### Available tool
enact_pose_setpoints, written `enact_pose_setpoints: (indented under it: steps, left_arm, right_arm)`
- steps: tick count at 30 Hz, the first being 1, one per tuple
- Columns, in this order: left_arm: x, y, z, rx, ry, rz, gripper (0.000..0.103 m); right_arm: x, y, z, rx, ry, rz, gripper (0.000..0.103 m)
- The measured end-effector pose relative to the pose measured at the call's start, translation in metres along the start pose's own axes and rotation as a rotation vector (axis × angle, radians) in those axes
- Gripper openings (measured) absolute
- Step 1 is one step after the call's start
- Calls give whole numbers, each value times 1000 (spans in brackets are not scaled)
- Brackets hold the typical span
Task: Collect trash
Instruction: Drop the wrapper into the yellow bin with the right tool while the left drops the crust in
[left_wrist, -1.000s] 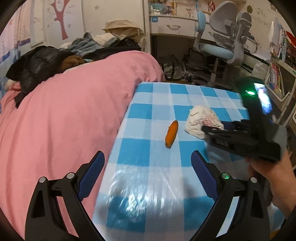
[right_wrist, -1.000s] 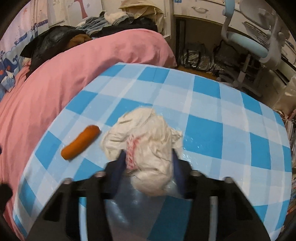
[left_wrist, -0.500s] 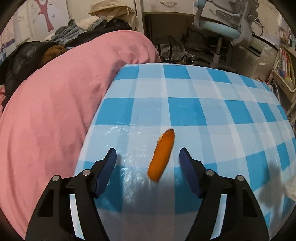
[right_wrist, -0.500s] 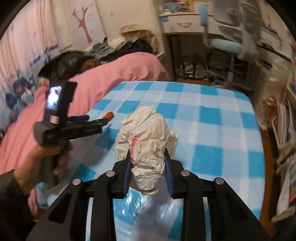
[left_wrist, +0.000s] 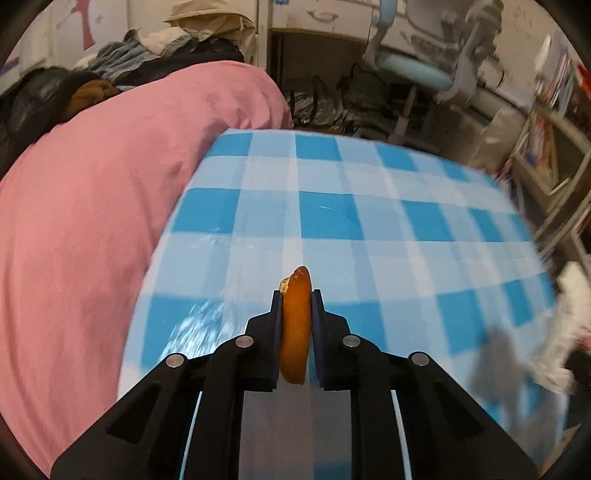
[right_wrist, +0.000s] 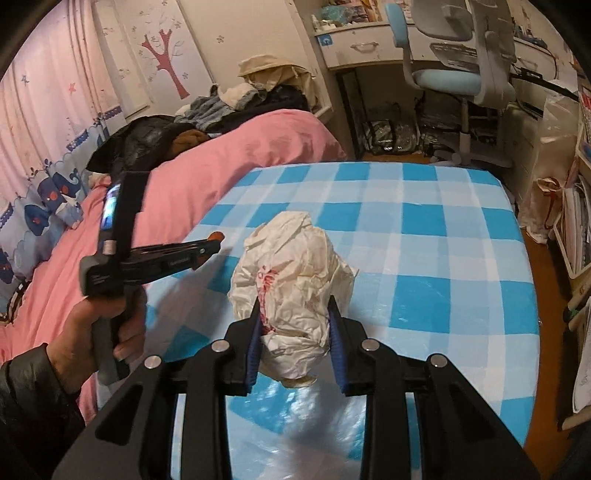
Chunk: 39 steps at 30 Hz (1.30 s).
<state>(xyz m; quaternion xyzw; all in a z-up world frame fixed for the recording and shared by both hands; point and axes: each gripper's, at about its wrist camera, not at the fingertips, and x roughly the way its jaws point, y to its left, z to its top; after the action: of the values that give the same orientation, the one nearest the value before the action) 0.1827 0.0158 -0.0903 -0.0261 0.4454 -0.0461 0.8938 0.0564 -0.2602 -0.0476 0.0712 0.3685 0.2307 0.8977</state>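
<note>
My left gripper is shut on an orange sausage-shaped scrap and holds it above the blue-checked table. In the right wrist view the left gripper shows at the left, with the orange tip sticking out of it. My right gripper is shut on a crumpled white paper wad with red print, held above the table. The wad also shows blurred at the right edge of the left wrist view.
A bed with a pink duvet and a pile of clothes borders the table's left side. A desk with a blue office chair stands beyond the table. Shelves with books are at the right.
My left gripper closed on the orange scrap and lifted it off the table. My right gripper kept its hold on the paper wad.
</note>
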Motion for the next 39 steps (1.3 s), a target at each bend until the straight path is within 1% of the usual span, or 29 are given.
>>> enact_pose_setpoints:
  steps: [4,5,7,11,13,16,20,25,28,32,33,34,37,39]
  left_arm:
    - [-54,3,-24,-20,-51,-29,14]
    - [-73,4,-36,-33,-64,-41,13]
    - [-94,4,-52,-34,-78,-43,14]
    - [-143,0,-98,-28,-101,-52,14]
    - [-162,0,-116,-32,-106,-50,14]
    - [-185,2,-146,-46,-105,-52,14]
    - [-201,-2,-181,-59,-84,-41,14]
    - [-214,-8,-206,-50,-82,-34,14]
    - [-223,-10,-220,-54,-81,-33,14]
    - [-232,-8,-234,-62,-76,-33,14]
    - [-234,-9,-237,-62,-74,-31,14]
    - [-236,-8,-241,-63,-71,-30,14]
    - [-239,-8,-252,-70,-57,-27,14]
    - [-241,-7,-262,-82,-40,-32,14]
  right_arm:
    - [-16,26,-16,-34,-19,20,32]
    - [-20,33,-22,-43,-24,24,32]
    - [-29,45,-34,-60,-32,29,32]
    - [-46,72,-70,-88,-35,37,32]
    - [-49,81,-88,-97,-18,37,32]
    - [-49,93,-118,-106,35,46,32]
    - [-43,108,-154,-139,122,51,32]
    - [-34,122,-193,-174,234,49,33]
    - [-29,129,-209,-198,278,40,33]
    - [-31,135,-225,-207,301,29,36]
    - [-30,135,-227,-205,307,27,40]
    - [-30,135,-230,-203,319,25,46]
    - [-35,136,-235,-206,309,3,49]
    - [-44,133,-233,-193,276,-19,54]
